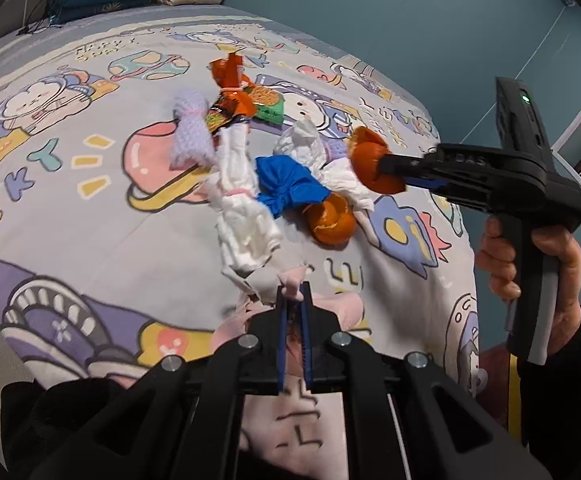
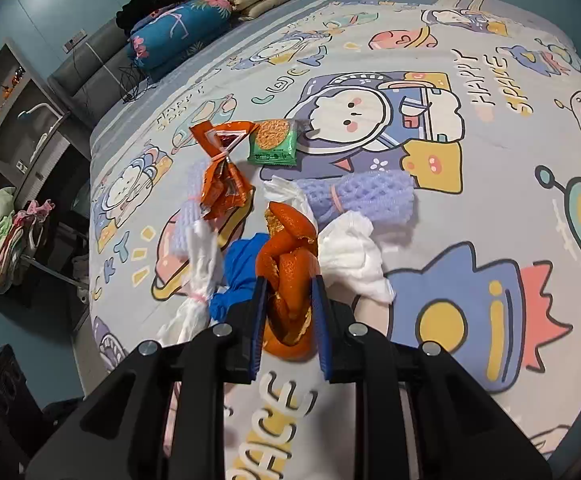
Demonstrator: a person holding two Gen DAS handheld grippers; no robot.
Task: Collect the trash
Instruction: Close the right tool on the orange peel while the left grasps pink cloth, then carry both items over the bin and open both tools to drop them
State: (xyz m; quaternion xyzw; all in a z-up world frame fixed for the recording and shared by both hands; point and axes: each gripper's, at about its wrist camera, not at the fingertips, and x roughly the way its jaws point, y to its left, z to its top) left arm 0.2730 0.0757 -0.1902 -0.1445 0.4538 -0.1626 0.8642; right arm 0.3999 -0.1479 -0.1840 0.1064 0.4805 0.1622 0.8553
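Cartoon-print bedsheet [image 2: 470, 240] carries the litter. Left hand-held gripper [image 1: 293, 292] pinches a pale pink bag's edge [image 1: 292, 280], which could slip free. Right hand-held gripper [image 2: 288, 300] clamps curled orange peel [image 2: 290, 264], which may tear and drop.

Matt printed cloth bedsheet [image 2: 490, 160], crumpled paper tissue [image 2: 350, 256], glossy foil wrapper [image 2: 222, 184]

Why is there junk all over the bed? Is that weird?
Yes. Trash sits on the bedsheet: orange peel, tissues, a snack wrapper and a green packet. It belongs in a bin, not on bedding.
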